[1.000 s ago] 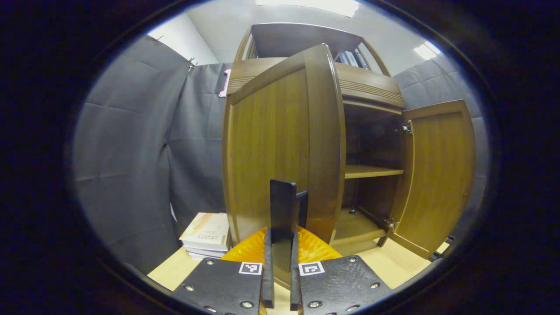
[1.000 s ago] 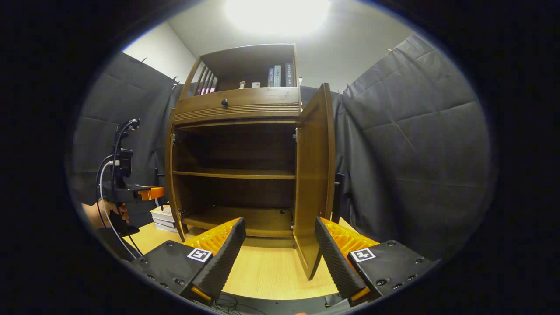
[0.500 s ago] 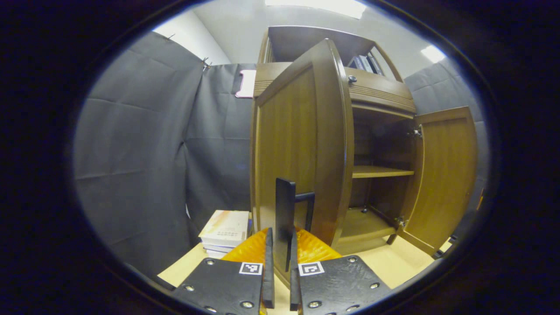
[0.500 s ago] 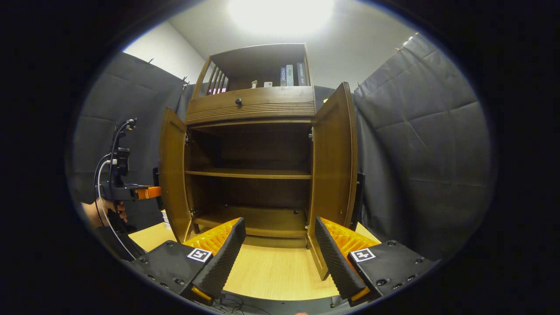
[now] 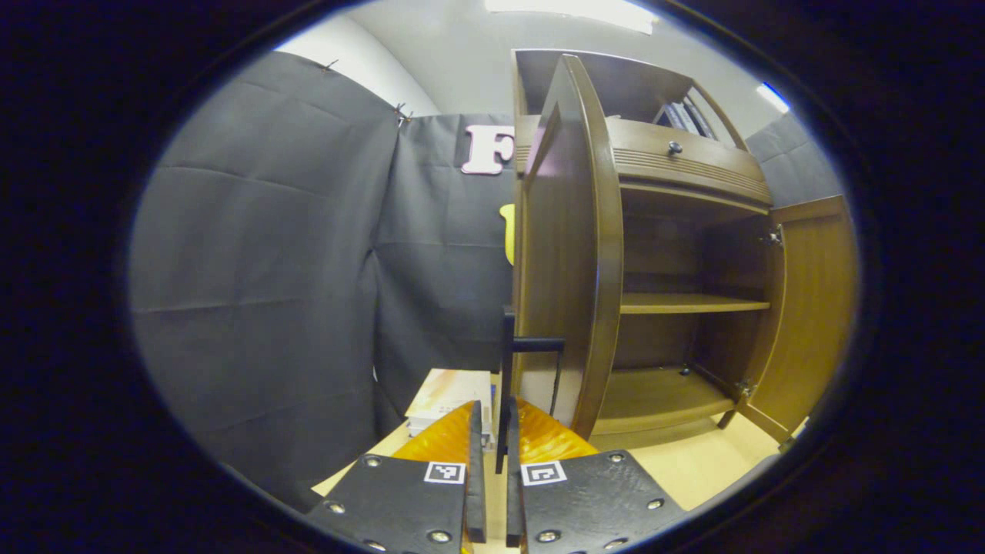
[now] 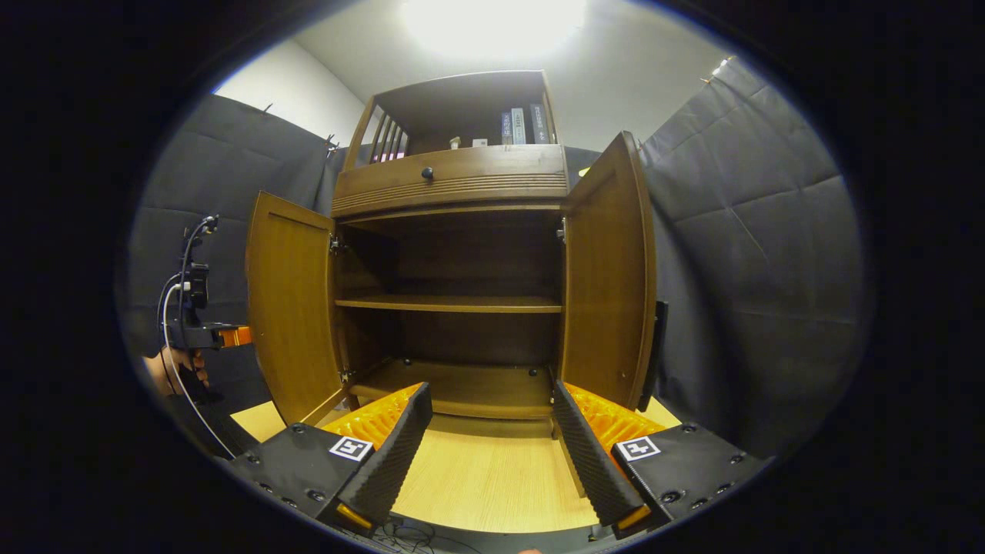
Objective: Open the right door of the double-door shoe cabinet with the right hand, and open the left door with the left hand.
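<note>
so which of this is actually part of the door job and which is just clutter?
Job:
- left door, with its black handle clamped in the left tongs
- right door, swung open
- right tongs, open

Lying about:
- stack of books beside the cabinet
- books on the top shelf
- drawer knob

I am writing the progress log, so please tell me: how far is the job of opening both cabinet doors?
Done: the right door stands wide open, and the right gripper is open and apart from it. In hand: the left gripper is shut on the black handle of the left door, which is also swung wide. Left: probably only releasing that handle.
</note>
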